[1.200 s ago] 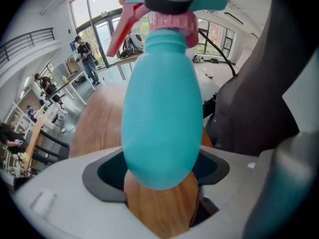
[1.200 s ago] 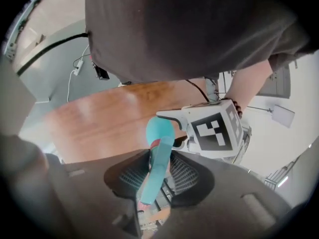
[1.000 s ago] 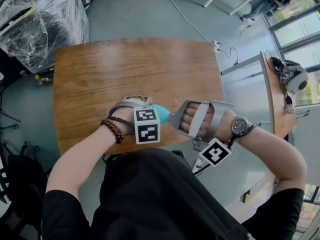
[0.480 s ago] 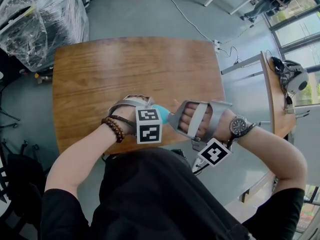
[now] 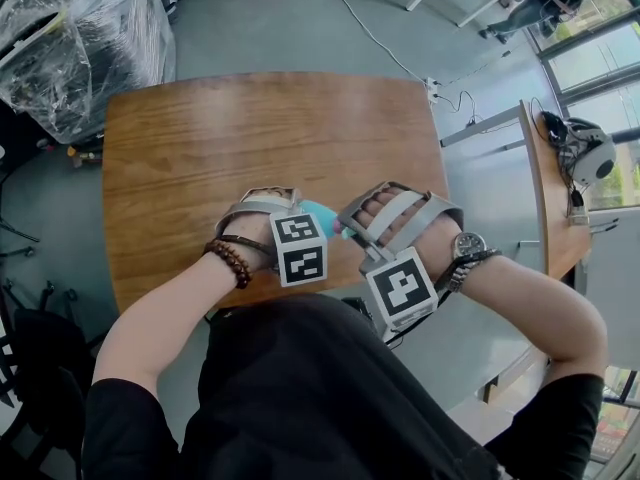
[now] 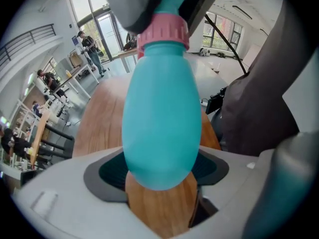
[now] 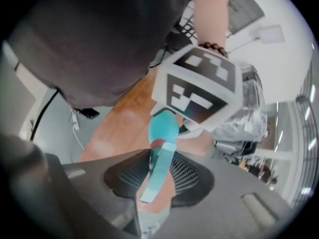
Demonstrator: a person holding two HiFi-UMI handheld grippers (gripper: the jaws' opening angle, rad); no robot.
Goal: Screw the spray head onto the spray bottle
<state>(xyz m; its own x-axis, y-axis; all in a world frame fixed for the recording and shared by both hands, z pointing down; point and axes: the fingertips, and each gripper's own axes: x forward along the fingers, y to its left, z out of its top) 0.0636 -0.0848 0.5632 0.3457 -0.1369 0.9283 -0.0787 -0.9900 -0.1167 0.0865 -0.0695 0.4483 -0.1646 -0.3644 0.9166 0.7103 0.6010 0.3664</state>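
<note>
Left gripper [image 6: 159, 172]: jaws set wide, both ribbed pads pressed against the round teal body of the spray bottle [image 6: 159, 108]. Bottle runs straight out from the jaws, base end between the pads, neck at the far end. Pink collar [image 6: 163, 34] sits on the neck, well beyond the left jaws.

Right gripper [image 7: 159, 179]: jaws at a middling gap, clamped on the teal spray head [image 7: 155, 176]. Its trigger lies between the pads, the collar just past them, the bottle beyond that.

The two grippers meet tip to tip over the near edge of the wooden worktop [image 5: 250, 138].
</note>
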